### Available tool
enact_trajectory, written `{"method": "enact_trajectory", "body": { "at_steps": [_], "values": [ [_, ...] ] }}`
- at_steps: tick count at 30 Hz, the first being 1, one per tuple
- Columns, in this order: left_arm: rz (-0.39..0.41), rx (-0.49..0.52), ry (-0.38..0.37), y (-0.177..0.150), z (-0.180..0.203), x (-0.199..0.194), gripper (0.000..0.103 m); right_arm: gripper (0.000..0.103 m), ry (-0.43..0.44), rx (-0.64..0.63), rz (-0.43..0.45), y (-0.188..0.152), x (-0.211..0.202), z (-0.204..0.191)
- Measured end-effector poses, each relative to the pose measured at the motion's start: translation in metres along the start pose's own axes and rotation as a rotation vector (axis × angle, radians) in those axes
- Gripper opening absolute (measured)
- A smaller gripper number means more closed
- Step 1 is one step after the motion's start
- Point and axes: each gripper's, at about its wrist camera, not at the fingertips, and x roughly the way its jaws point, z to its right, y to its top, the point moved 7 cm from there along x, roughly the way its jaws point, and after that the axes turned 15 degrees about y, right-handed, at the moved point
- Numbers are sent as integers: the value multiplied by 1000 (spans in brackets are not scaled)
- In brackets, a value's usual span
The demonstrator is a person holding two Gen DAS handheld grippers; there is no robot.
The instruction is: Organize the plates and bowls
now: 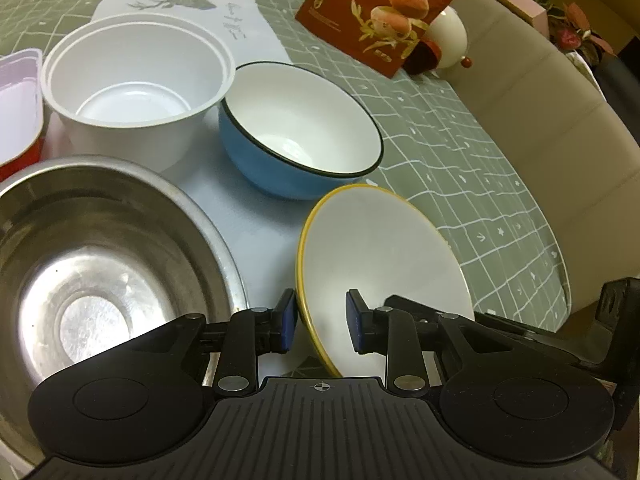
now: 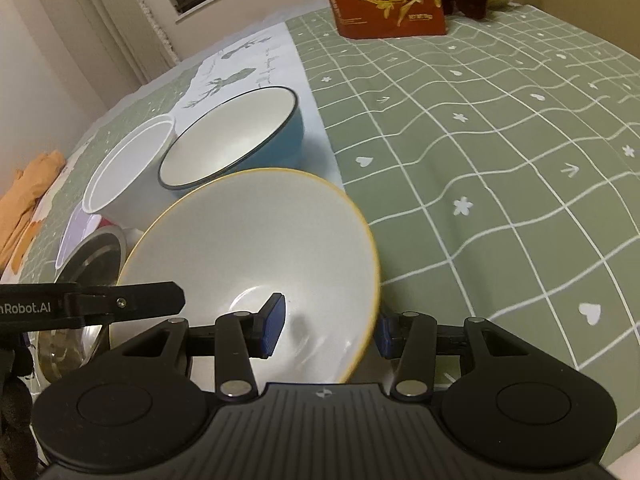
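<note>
I see a table (image 2: 500,128) under green checked cloth — on it steel bowl (image 1: 100,264), white tub (image 1: 132,88), blue bowl (image 1: 296,132), red bag (image 1: 384,12).

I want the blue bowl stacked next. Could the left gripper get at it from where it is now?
Probably not yet: the left gripper straddles the rim of the tilted yellow-rimmed bowl, which lies between it and the blue bowl.

Two fisheye views from gripper wrists, angled steeply down along the fingers, close over the worktop (image 1: 460,136). Left view taken from the yellow-rimmed bowl (image 1: 384,264) side nearest the steel basin; right view from its opposite rim. Shared: that bowl, blue bowl (image 2: 240,140), red box (image 1: 384,12).
</note>
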Motion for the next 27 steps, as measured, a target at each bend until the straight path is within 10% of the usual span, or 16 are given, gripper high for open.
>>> {"method": "enact_trajectory", "body": {
  "at_steps": [27],
  "values": [
    [-2, 29, -17, -5, 3, -6, 29, 48, -10, -37, 13, -6, -7, -8]
  ]
}}
